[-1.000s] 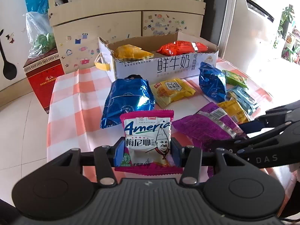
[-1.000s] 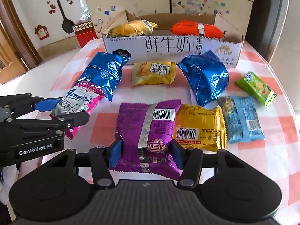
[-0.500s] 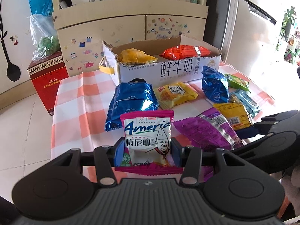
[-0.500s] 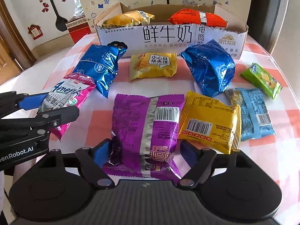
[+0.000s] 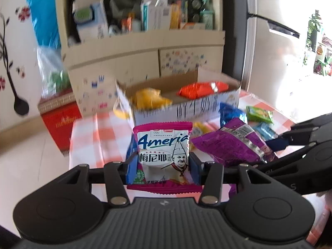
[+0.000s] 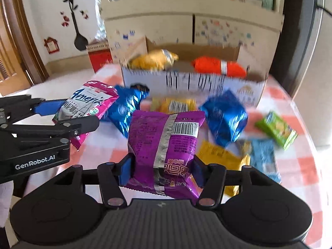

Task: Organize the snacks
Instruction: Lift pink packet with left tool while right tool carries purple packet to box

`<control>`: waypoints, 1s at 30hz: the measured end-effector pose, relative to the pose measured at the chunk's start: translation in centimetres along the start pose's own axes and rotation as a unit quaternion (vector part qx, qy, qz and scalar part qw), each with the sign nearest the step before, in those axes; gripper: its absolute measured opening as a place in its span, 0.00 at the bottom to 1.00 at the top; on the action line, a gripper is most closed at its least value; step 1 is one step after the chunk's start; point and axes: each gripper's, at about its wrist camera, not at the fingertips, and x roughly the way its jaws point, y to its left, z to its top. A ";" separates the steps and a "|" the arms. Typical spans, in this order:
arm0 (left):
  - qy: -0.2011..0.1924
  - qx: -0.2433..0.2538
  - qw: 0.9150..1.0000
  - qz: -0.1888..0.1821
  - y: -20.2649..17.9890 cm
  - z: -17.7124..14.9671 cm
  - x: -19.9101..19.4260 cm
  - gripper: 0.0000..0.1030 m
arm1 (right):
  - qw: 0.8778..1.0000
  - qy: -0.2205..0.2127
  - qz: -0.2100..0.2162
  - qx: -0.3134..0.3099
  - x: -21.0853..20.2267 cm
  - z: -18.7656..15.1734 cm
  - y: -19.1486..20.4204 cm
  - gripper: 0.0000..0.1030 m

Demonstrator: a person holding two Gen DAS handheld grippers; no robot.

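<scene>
My left gripper (image 5: 162,169) is shut on a pink and white snack pack (image 5: 162,153) and holds it above the checked table; it also shows in the right wrist view (image 6: 87,105). My right gripper (image 6: 161,170) is shut on a purple snack bag (image 6: 166,145), lifted off the table; it also shows in the left wrist view (image 5: 232,145). The open cardboard box (image 6: 193,83) stands at the table's far side with a yellow bag (image 6: 153,61) and an orange bag (image 6: 217,66) inside.
On the table lie two blue foil bags (image 6: 225,120) (image 6: 124,108), yellow packs (image 6: 220,155), a light blue pack (image 6: 262,157) and a green pack (image 6: 276,129). A shelf cabinet (image 6: 193,16) stands behind, a red box (image 5: 60,120) on the floor left.
My right gripper has closed on the purple bag and lifted it. Both grippers have risen and moved toward the box, each with its pack.
</scene>
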 end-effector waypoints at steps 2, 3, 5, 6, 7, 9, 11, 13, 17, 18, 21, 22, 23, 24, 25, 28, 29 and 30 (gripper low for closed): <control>-0.013 0.008 1.000 0.001 -0.1 0.7 -0.4 0.47 | 1.000 -0.017 -0.004 -0.007 -0.7 0.5 -0.2 0.62; -0.019 0.011 1.000 0.000 -0.2 1.1 -0.5 0.47 | 1.000 -0.026 -0.006 -0.008 -1.0 0.7 -0.4 0.62; -0.030 0.018 0.999 -0.002 -0.2 1.9 -0.8 0.47 | 0.999 -0.043 -0.010 -0.011 -1.6 1.3 -0.7 0.62; -0.036 0.028 0.999 -0.003 -0.3 2.4 -0.9 0.47 | 0.998 -0.053 -0.013 -0.013 -1.9 1.6 -0.9 0.62; -0.041 0.037 0.998 -0.003 -0.4 2.8 -1.0 0.47 | 0.998 -0.060 -0.016 -0.015 -2.1 1.8 -1.1 0.62; -0.053 0.057 0.997 -0.005 -0.7 3.8 -1.2 0.47 | 0.997 -0.076 -0.021 -0.013 -2.5 2.5 -1.8 0.62; -0.062 0.072 0.995 -0.011 -0.8 4.8 -1.2 0.47 | 0.996 -0.088 -0.022 -0.007 -2.7 3.1 -2.5 0.62; -0.070 0.087 0.994 -0.015 -1.0 5.8 -1.2 0.47 | 0.995 -0.098 -0.028 -0.003 -2.8 3.8 -3.1 0.62; -0.079 0.100 0.992 -0.020 -1.0 7.7 -0.5 0.47 | 0.993 -0.114 -0.038 -0.002 -2.7 5.0 -4.4 0.62; -0.081 0.101 0.991 -0.021 -0.9 8.2 -0.3 0.47 | 0.992 -0.118 -0.037 0.002 -2.7 5.3 -4.8 0.62; -0.090 0.105 0.990 -0.018 -0.8 9.6 0.5 0.47 | 0.991 -0.128 -0.032 0.015 -2.4 6.1 -5.8 0.62; -0.093 0.105 0.990 -0.017 -0.7 10.1 0.8 0.47 | 0.991 -0.132 -0.031 0.018 -2.6 6.3 -6.0 0.62; -0.096 0.104 0.990 -0.017 -0.7 10.4 1.0 0.48 | 0.990 -0.136 -0.030 0.021 -2.5 6.6 -6.3 0.62; -0.099 0.104 0.990 -0.016 -0.6 10.9 1.4 0.48 | 0.989 -0.140 -0.029 0.024 -2.4 7.0 -6.5 0.62; -0.102 0.103 0.989 -0.016 -0.6 11.3 1.6 0.48 | 0.989 -0.143 -0.028 0.026 -2.3 7.3 -6.7 0.62; -0.108 0.100 0.989 -0.015 -0.4 12.2 2.8 0.48 | 0.988 -0.149 -0.026 0.031 -1.9 8.1 -7.3 0.62; -0.109 0.100 0.989 -0.014 -0.3 12.5 3.3 0.48 | 0.988 -0.151 -0.026 0.032 -1.7 8.4 -7.5 0.62; -0.109 0.099 0.989 -0.014 -0.2 12.6 3.8 0.48 | 0.988 -0.152 -0.026 0.032 -1.4 8.7 -7.6 0.62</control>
